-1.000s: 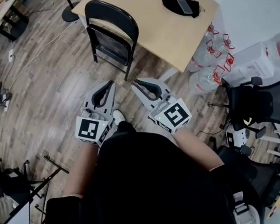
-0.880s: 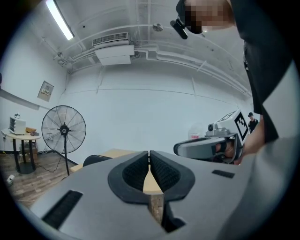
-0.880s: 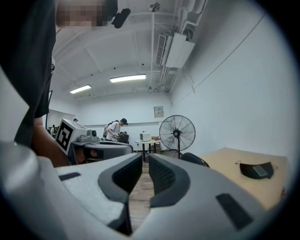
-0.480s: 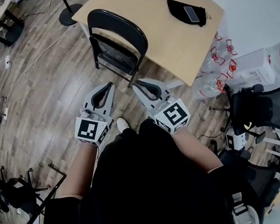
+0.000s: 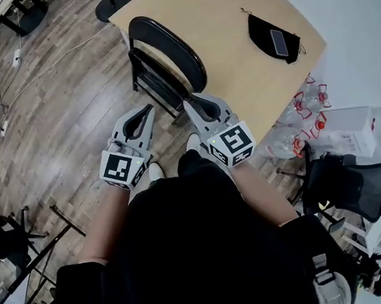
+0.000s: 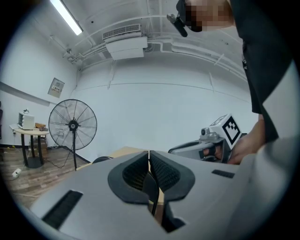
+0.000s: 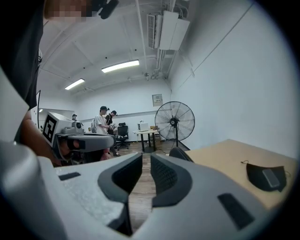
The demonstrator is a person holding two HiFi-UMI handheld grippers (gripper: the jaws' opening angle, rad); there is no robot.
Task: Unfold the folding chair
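The black folding chair (image 5: 167, 44) stands on the wood floor against the light wooden table (image 5: 228, 12), its curved backrest toward me. Both grippers are held side by side just short of it. My left gripper (image 5: 149, 109) is shut with nothing in it, its tip near the chair's left side. My right gripper (image 5: 189, 102) has its jaws a narrow gap apart, empty, close to the chair's right leg. In the right gripper view (image 7: 146, 161) the chair's backrest (image 7: 180, 153) shows just beyond the jaws. In the left gripper view the jaws (image 6: 149, 154) meet.
A black pouch with a phone (image 5: 274, 37) lies on the table. Large water bottles (image 5: 307, 107) and a black office chair (image 5: 350, 187) stand at the right. A floor fan (image 7: 174, 121) and people (image 7: 105, 123) are farther back. Cables run over the floor at left.
Both grippers have moved forward toward the chair, which now lies closer and larger in the head view. The jaws look unchanged.
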